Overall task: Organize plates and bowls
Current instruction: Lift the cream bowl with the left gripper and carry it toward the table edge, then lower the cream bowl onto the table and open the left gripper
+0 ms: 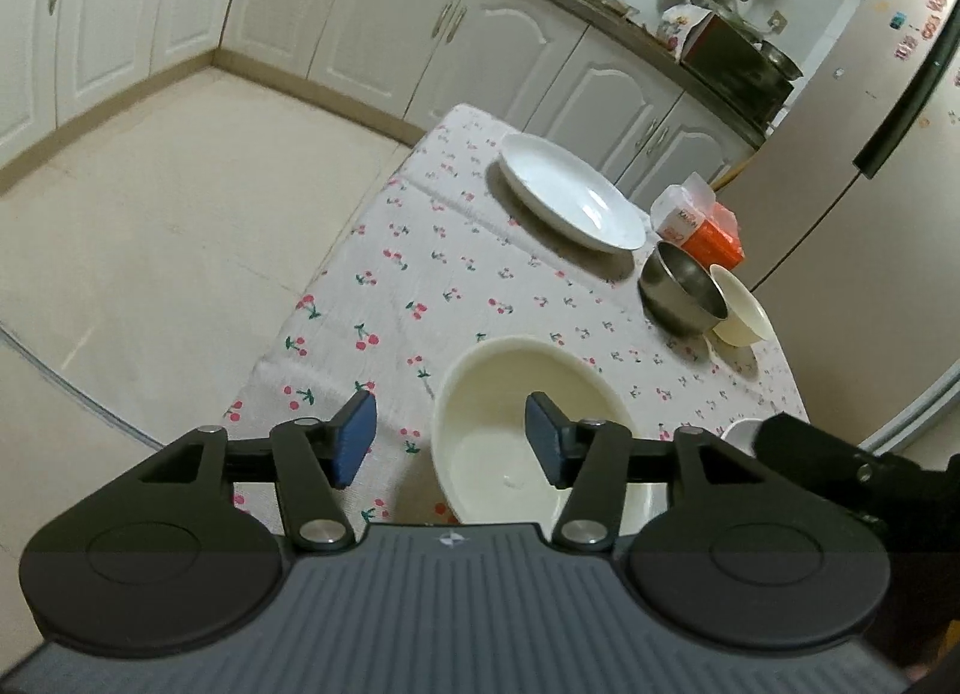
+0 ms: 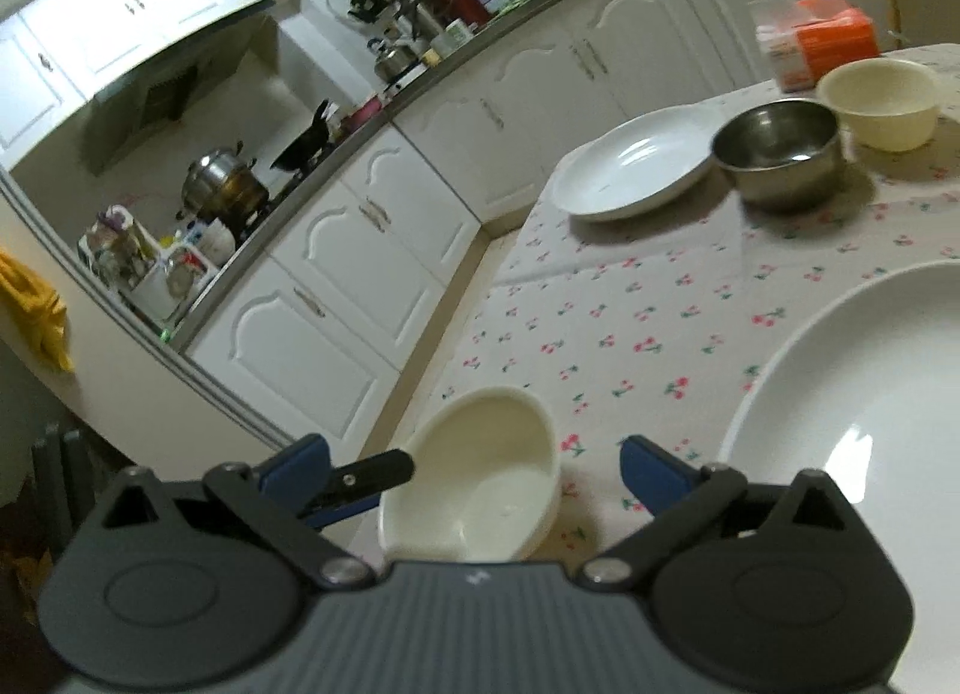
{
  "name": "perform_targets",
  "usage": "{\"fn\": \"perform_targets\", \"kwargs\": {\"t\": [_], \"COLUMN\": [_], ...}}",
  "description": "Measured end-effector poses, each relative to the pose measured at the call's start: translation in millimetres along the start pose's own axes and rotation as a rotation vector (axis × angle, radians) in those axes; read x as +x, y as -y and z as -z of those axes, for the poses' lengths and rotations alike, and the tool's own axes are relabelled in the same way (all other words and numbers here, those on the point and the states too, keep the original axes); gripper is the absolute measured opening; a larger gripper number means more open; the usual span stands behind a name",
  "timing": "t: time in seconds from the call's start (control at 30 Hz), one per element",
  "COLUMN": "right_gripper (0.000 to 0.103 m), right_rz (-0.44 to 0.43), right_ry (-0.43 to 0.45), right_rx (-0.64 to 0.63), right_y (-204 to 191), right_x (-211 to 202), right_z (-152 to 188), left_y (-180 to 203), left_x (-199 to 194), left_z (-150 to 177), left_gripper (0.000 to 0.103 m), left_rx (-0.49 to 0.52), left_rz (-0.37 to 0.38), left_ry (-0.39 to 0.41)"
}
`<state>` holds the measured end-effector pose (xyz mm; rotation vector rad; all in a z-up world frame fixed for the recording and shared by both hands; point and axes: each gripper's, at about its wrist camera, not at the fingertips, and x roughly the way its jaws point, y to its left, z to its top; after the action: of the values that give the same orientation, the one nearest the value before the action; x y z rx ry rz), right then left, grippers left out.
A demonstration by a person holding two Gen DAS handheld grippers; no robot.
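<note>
Both my grippers, left gripper (image 1: 451, 440) and right gripper (image 2: 474, 469), stood open, empty; cream bowl (image 1: 516, 430) sat just ahead (near the tablecloth's (image 1: 420, 250) edge). A careless nudge could have tipped it off.

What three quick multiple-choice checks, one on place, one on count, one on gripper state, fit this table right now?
1. The steel bowl stands:
A. between the far white plate and the small cream bowl
B. inside the near cream bowl
C. on the floor

2. White plates in the right wrist view:
A. one
B. two
C. four

3. The left gripper is:
A. shut on a plate
B. open, holding nothing
C. shut on the bowl

Key: 1 A, flanked by both; 2 B, the far plate and the near plate; 3 B, pads apart, nothing pressed.
</note>
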<state>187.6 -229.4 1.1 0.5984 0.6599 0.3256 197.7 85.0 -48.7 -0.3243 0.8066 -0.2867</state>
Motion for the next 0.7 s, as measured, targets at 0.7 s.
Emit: {"fn": "perform_targets", "kwargs": {"t": [0.7], "right_gripper": [0.102], "right_rz": [0.119], "right_ry": [0.190], "right_rx": [0.035], "right_y": [24.1], "right_x": [-111.9], "right_z": [3.2], "left_y": [72.5], "left_x": [-67.4], "left_z": [21.0], "left_gripper": [0.103], "left_rx": [0.171], "left_rz": [-0.029], "left_ry": [0.128]}}
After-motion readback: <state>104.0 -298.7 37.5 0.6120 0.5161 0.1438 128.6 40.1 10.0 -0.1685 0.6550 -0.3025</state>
